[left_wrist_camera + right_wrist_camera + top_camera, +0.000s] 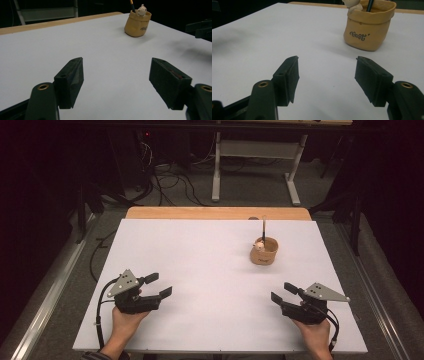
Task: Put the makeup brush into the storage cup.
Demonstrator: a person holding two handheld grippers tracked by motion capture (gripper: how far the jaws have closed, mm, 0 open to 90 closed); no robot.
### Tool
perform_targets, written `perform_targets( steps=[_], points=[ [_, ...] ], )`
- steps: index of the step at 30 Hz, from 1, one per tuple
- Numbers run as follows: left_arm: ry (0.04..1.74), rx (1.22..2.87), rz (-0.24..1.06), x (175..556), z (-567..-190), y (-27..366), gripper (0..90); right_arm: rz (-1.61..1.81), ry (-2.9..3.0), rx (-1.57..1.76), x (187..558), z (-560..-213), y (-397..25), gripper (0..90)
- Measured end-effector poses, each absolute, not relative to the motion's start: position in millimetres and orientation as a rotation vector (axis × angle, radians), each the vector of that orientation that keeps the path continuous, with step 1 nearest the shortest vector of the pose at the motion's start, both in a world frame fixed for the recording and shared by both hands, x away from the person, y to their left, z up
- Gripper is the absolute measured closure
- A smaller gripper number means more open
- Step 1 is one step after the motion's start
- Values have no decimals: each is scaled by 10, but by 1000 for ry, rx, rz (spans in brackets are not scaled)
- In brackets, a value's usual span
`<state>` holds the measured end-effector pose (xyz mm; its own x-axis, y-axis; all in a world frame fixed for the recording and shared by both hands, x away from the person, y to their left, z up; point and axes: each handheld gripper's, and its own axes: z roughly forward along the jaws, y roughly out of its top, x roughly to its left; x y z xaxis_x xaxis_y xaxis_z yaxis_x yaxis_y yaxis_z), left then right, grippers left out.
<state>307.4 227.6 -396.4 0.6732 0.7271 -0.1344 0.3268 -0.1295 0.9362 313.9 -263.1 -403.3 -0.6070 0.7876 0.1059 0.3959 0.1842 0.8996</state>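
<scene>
Tools first, from the high view: the left tool (159, 285) sits at about seven o'clock on the white table (210, 270), jaws spread and empty, and the right tool (283, 292) sits at about five o'clock, likewise spread and holding nothing. Toward two o'clock stands a small tan holder (264, 251) with a dark pen (263, 227) rising upright out of it and a pale little figure (259, 245) at its rim. It is well apart from both tools, nearer the right one.

Left gripper view: the left tool's (116, 80) two black jaws gape over bare table (75, 40), and the holder (137, 23) stands far off at one o'clock.

Right gripper view: the right tool (327, 80) is just as wide open, with the holder (369, 27) close ahead at one o'clock. Here its wall looks like a rolled paper sack modelled in something rigid, probably ceramic or resin, with lettering on the front. I judge it stiff, smooth, fairly light and chippable, and liable to tip under a sideways push. The pen (370, 5) looks thin, hard and slick, loose in the holder, so a pinch on its bare shaft above the rim, then a straight lift, seems the best hold; the other tool could steady the holder's wall.
</scene>
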Motion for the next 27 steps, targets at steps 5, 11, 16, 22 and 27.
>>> perform_targets(
  steps=[5,11,16,22,27],
  points=[
    [857,1721,429,3075,-3963,2285,284,1406,2074,1118,3150,-4055,-2668,369],
    [858,1721,428,3082,-3966,2288,284,1412,2058,1141,3153,-4071,-2709,363],
    [856,1722,425,3083,-3967,2286,284,1407,2058,1143,3154,-4081,-2711,357],
    [859,1719,426,3084,-3965,2296,284,1413,2051,1143,3159,-4089,-2714,343],
    [858,1719,426,3082,-3964,2295,284,1411,2045,1143,3155,-4089,-2720,340]
  ],
)
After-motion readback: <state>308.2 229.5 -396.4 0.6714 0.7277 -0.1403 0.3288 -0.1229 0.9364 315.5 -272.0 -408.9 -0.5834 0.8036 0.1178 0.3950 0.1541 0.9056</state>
